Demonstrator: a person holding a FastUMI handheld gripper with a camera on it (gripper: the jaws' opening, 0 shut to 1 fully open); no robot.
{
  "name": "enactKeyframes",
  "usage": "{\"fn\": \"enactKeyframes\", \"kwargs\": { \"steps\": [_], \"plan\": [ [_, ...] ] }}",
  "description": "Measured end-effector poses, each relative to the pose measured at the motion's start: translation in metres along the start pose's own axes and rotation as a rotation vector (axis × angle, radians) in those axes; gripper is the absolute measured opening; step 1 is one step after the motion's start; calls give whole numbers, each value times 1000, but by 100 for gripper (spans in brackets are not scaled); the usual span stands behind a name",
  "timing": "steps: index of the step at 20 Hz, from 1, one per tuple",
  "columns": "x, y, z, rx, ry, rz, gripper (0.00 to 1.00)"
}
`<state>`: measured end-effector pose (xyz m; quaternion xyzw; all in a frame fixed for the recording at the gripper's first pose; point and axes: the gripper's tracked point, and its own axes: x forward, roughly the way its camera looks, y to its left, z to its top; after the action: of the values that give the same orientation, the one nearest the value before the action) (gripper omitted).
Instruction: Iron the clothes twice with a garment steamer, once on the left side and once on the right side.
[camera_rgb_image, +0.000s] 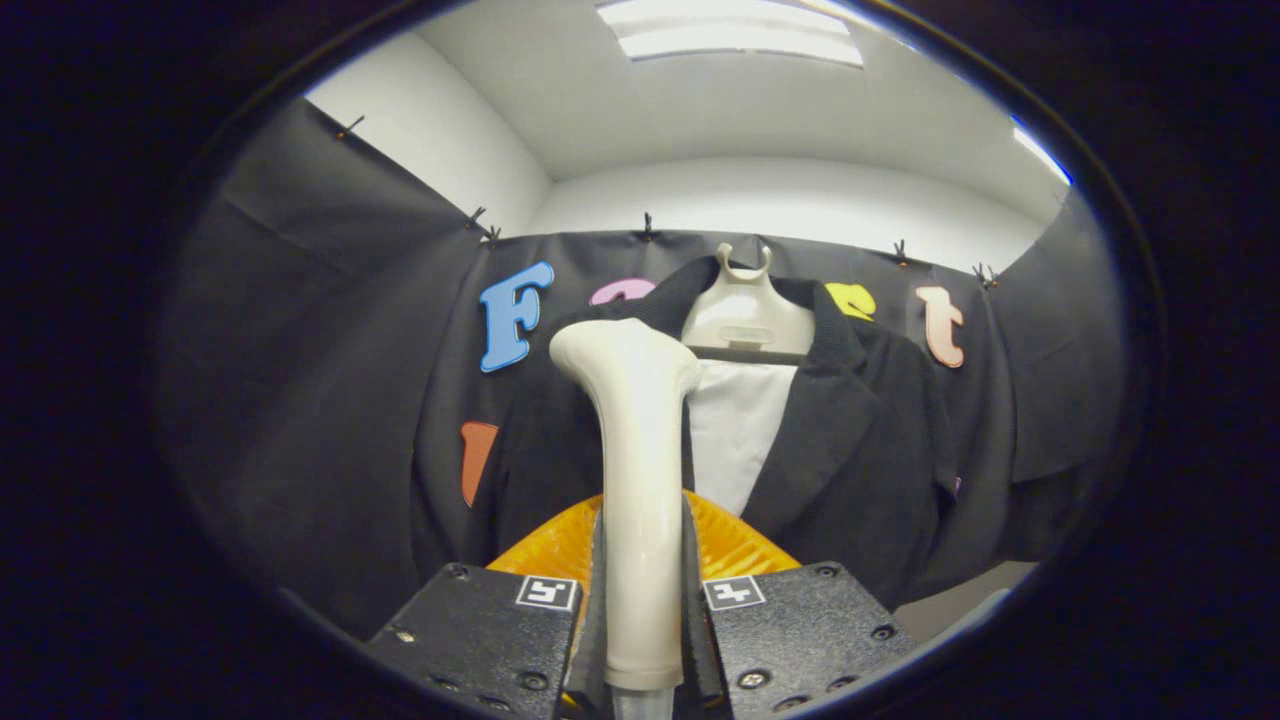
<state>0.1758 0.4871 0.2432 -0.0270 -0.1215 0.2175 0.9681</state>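
A cream garment steamer (640, 500) stands upright between my fingers, its handle clamped by both of them and its head (625, 355) tilted toward the jacket's left side. My gripper (643, 600) is shut on the steamer's handle. Beyond it hangs a black jacket (850, 450) with a white lining panel (735, 430), on a pale hanger (745, 315) against the booth's black cloth wall. The steamer's head sits in front of the jacket's left lapel and hides part of it; whether it touches the cloth I cannot tell.
Black cloth (330, 400) walls the booth on the left, back and right. A pale surface (960, 600) shows under the jacket's right hem. White room walls and ceiling lights lie above the cloth.
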Motion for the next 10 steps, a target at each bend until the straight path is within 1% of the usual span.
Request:
{"fn": "enactKeyframes", "kwargs": {
  "steps": [4, 10],
  "plan": [
    [-14, 4, -22, -9, 51, 13, 33],
    [-35, -3, -50, -17, 117, -4, 33]
  ]
}}
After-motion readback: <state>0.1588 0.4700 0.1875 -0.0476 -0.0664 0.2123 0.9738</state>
